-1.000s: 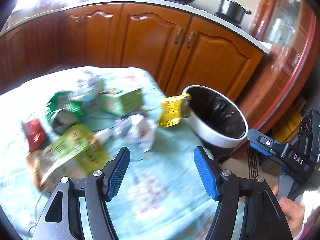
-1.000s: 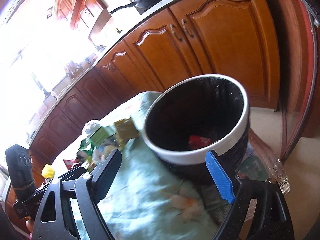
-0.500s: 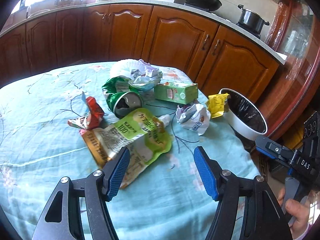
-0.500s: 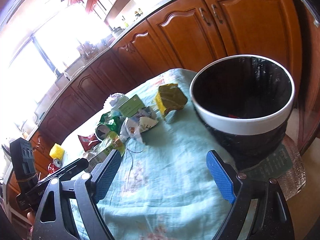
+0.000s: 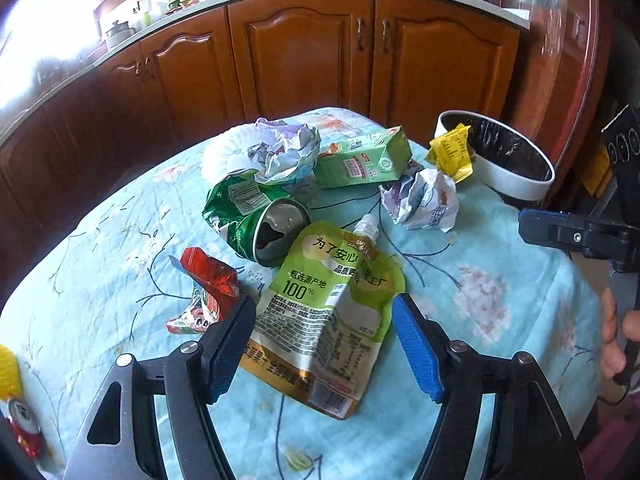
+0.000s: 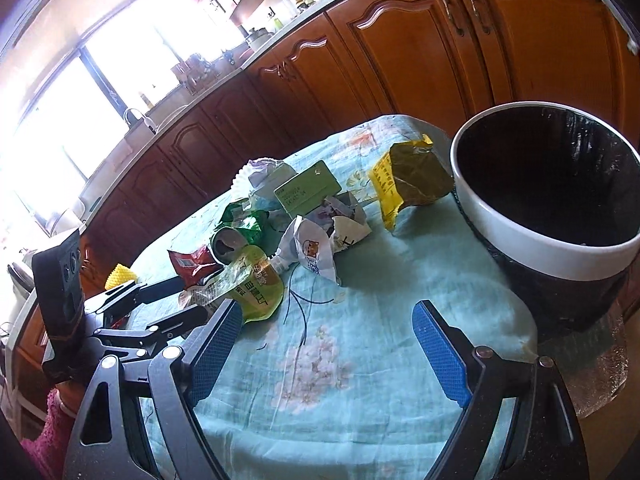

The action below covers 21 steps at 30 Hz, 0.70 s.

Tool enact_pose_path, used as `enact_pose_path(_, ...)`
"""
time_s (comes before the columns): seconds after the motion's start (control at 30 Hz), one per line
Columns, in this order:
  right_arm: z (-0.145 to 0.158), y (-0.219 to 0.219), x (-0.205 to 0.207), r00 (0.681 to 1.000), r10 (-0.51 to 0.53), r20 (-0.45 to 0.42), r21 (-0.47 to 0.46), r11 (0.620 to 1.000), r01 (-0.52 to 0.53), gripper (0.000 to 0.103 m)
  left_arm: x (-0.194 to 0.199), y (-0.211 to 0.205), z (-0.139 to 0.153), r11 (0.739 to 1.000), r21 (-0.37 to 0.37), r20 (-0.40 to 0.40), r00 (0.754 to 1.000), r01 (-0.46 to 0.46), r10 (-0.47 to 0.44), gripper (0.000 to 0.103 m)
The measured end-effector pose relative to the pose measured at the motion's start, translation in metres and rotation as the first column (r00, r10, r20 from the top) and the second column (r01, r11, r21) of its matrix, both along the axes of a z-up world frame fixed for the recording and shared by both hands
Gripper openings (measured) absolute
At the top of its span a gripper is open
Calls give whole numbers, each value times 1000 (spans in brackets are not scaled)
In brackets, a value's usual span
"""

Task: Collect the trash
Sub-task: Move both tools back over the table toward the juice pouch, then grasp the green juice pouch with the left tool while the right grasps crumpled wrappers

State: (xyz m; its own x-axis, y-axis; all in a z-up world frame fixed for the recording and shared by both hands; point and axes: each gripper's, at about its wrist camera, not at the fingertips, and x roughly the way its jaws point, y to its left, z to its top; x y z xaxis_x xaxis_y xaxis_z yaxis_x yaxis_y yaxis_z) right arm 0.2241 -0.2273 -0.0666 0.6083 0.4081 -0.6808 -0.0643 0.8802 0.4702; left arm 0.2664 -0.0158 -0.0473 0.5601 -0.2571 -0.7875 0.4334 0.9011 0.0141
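Trash lies on a table with a light blue cloth [image 5: 472,320]. A green spouted pouch [image 5: 324,312] lies flat between the open fingers of my left gripper [image 5: 324,344]. Behind it are a crushed green can [image 5: 260,228], a red wrapper [image 5: 208,288], crumpled paper [image 5: 420,200], a green carton [image 5: 360,160] and a yellow packet [image 5: 452,152]. The white-rimmed bin [image 5: 516,176] with a black liner stands at the table's far right edge. My right gripper [image 6: 328,344] is open and empty above bare cloth, left of the bin [image 6: 532,232]. The pouch [image 6: 252,284] shows there too.
Wooden kitchen cabinets [image 5: 304,56] run behind the table. A yellow object [image 5: 8,372] and a red can [image 5: 24,428] sit at the table's left edge. The right gripper's body [image 5: 580,236] shows at the right in the left wrist view.
My left gripper has swung from the bin side to the trash pile and now frames the green pouch. My right gripper has pulled back from the bin over the cloth.
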Motion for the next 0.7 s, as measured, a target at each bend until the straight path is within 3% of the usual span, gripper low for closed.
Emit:
enact_pose_path(0.33, -15, 16, 43, 999, 26, -21, 4, 1000, -26, 85, 33, 0, -29, 998, 52, -100, 995, 18, -13, 76)
enact_pose_path(0.43, -20, 17, 53, 999, 23, -27, 3, 1000, -23, 67, 34, -1, -32, 999, 44, -106, 994, 19, -15, 76)
enact_pose_path(0.5, -25, 19, 59, 999, 22, -38, -5, 1000, -23, 41, 34, 1, -34, 1000, 14, -148, 989, 5, -3, 76)
enact_pose_path(0.6, -30, 19, 60, 998, 37, -48, 9, 999, -36, 19, 31, 1, -35, 999, -40, -196, 981, -5, -3, 74)
enact_pose_path(0.7, -25, 23, 53, 999, 50, -20, -18, 999, -50, 16, 21, 1, -33, 999, -54, -191, 982, -5, -6, 61)
